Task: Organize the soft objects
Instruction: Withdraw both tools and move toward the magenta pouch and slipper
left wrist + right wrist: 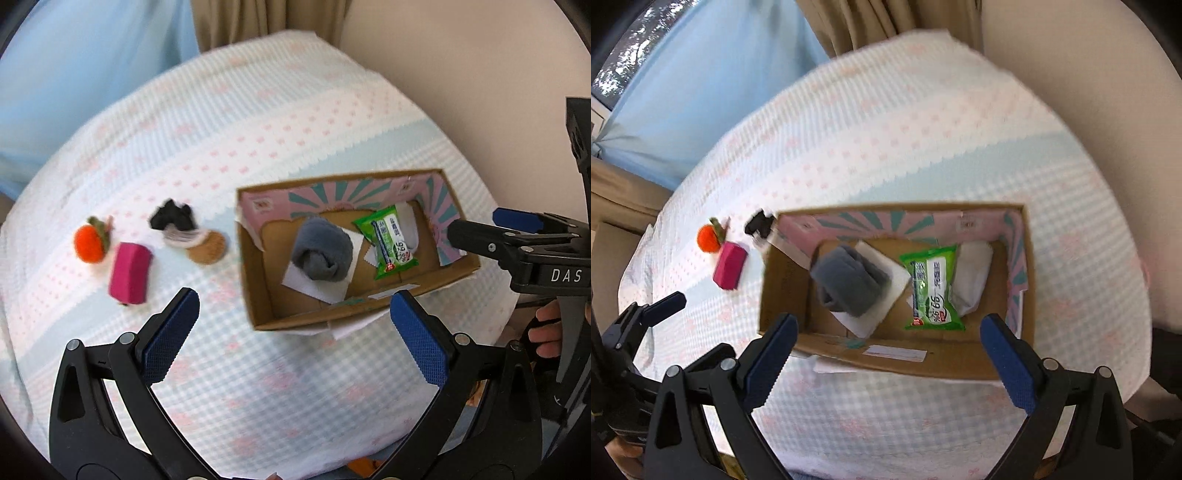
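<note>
The left gripper (294, 326) hovered with its fingers (171, 334) spread wide and holding nothing, above the checked cloth (258, 129) covering the surface. Beyond its left finger, well apart from it, lay the loose soft things: a pink block (129, 273), an orange felt fruit (90, 242) just beside it, and a black and tan bundle (184, 230) between them and the cardboard box (247, 266). The right gripper (888, 356) also had its fingers (1006, 362) spread and empty, poised over the near wall of the box (964, 363). Inside the box a rolled grey sock (849, 282) rested on a white sheet (882, 264), with a green wipes packet (932, 290) beside it and a white folded item (973, 275) against the packet's far side.
</note>
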Motion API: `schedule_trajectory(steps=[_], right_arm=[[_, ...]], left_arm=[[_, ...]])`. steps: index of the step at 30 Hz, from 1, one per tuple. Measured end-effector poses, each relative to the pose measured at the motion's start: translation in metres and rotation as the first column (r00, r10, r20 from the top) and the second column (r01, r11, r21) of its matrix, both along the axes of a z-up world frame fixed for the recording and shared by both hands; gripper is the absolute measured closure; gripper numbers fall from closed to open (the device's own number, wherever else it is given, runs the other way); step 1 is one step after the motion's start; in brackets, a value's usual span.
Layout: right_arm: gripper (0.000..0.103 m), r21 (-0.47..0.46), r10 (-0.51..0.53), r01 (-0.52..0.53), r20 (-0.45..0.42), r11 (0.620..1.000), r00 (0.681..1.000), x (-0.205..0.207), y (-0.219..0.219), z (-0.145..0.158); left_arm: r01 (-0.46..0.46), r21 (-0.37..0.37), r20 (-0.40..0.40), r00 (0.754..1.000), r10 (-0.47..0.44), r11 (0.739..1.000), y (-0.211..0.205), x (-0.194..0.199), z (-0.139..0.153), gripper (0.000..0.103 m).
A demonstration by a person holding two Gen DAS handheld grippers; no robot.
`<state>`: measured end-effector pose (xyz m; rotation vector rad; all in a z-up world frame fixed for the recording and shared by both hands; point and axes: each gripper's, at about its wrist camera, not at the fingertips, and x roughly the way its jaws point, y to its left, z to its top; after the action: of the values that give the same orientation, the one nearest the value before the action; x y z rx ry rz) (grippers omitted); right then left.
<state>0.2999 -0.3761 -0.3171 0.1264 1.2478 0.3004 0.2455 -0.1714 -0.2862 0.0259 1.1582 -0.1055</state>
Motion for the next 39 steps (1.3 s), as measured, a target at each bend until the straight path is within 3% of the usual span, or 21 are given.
schedule_trajectory(steps=[7,12,16,22,33,39], right_arm=[[0.004,-0.041,-0.035,0.043,0.182,0.998,0.983,-0.051,0.029,0.072],[0.004,-0.066,-0.034,0.061,0.351,0.996,0.936,-0.094,0.059,0.116],[0.004,-0.073,-0.047,0.086,0.423,0.994,0.905,-0.125,0.084,0.136],[0.004,-0.04,-0.1,0.137,0.495,0.99,0.863,-0.165,0.115,0.15],[0.004,-0.006,-0.174,0.212,0.543,0.977,0.821,-0.215,0.168,0.16],[0.004,-0.002,-0.166,0.199,0.545,0.98,0.822,-0.221,0.193,0.16]], left_arm=[[-0.046,-0.016,0.129,0.991,0.047,0.999,0.047,-0.046,0.062,0.0],[-0.071,-0.018,0.217,0.973,0.073,0.997,0.086,-0.084,0.093,0.0],[-0.089,-0.007,0.276,0.957,0.087,0.996,0.118,-0.114,0.114,0.0],[-0.103,-0.025,0.313,0.944,0.106,0.994,0.163,-0.147,0.127,0.0],[-0.098,-0.042,0.34,0.934,0.106,0.994,0.231,-0.188,0.131,0.0],[-0.107,-0.044,0.329,0.937,0.115,0.993,0.257,-0.187,0.123,0.0]])
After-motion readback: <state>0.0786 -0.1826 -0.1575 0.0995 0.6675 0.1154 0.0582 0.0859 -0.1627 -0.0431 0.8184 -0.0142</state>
